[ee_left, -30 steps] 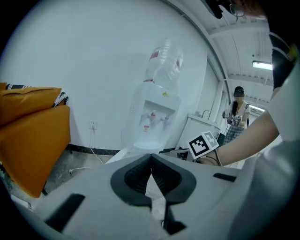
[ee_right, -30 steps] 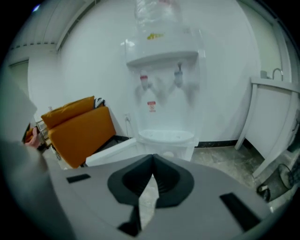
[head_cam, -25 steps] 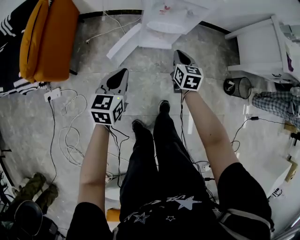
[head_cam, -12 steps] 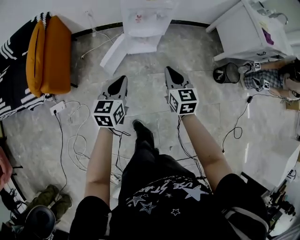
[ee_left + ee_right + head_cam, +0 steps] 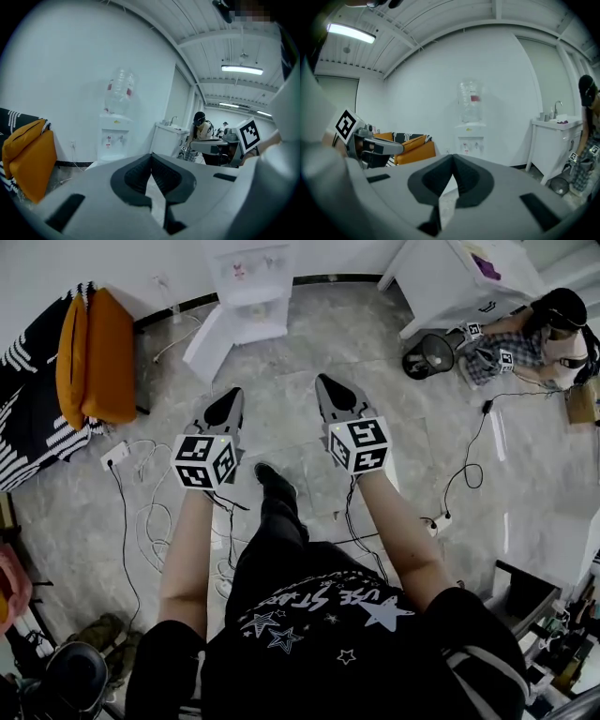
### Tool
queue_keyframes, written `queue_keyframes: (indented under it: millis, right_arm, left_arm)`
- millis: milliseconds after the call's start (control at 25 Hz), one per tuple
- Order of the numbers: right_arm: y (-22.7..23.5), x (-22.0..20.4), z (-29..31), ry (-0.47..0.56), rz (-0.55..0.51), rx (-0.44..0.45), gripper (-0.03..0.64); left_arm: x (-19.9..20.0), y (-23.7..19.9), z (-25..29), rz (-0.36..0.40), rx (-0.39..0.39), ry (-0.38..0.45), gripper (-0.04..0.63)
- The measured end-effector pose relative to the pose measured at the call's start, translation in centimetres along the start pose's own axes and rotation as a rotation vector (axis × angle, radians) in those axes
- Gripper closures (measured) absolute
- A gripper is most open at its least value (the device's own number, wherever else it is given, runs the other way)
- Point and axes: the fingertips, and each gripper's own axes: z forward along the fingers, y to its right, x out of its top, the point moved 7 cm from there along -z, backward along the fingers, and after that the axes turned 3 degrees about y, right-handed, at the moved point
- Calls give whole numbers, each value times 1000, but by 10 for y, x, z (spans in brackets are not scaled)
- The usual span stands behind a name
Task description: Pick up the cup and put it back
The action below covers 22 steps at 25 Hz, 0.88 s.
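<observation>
Swung round since 1 s ago: water dispenser (image 5: 248, 282) now sits top centre-left in head view, the white worktop (image 5: 450, 277) has slid to top right, and a seated person (image 5: 534, 334) beside it is now fully in frame. Right claw (image 5: 330, 392) has come lower and further left in frame; left claw (image 5: 228, 407) is about where it was. Both were clenched then, same now.

Cup: can't pick it out in any view.

Left claw: grey moulded plastic, dark ribbed pads meeting at the tips, nothing between; clenched on air. In left gripper view (image 5: 151, 161) the pads form a V touching at the top. Right claw the same, pads together and empty (image 5: 453, 161). Each carries a white cube w/ black square markers, left (image 5: 204, 460), right (image 5: 359, 443). Both are held out level over the floor (image 5: 281, 399), which is grey, glossy, marble-look tile.

Further out: dispenser is a white boxy cabinet w/ a clear bottle on top (image 5: 471, 136), straight ahead of both claws. Round black wire-mesh bin (image 5: 427, 354) stands by the worktop's leg. At left, a soft orange cushion (image 5: 98, 357) stands on edge against black-and-white striped fabric (image 5: 28, 427). Thin white and black cables (image 5: 150, 512) loop loosely over the tile near the left arm.
</observation>
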Motion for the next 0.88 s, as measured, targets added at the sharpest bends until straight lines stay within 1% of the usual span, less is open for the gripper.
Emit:
queue_keyframes:
  millis: [200,400,520,680,760,880]
  right_arm:
    - [-19,-1,-72,16,-19,3,611]
    - [-33,-4,-123,32,-18,14,611]
    - [-42,-7,-146,39,-26,7,611]
    - [-59,-9,-169,54,2,-6,611]
    - [-69,-8,-179,55,-7,2,611]
    - [-83,-9,-190,50,-32,21,611]
  left_arm:
    - [-4,56,-54,22,15,23,585]
    - [-20,96,-105,-8,41,17,585]
    - [-31,111,-126,-6,36,6,585]
    - [-32,122,-151,-8,24,6,585]
    - [-32,126,-160,-8,15,7,584]
    - [-35,133,-170,18,-6,-14,584]
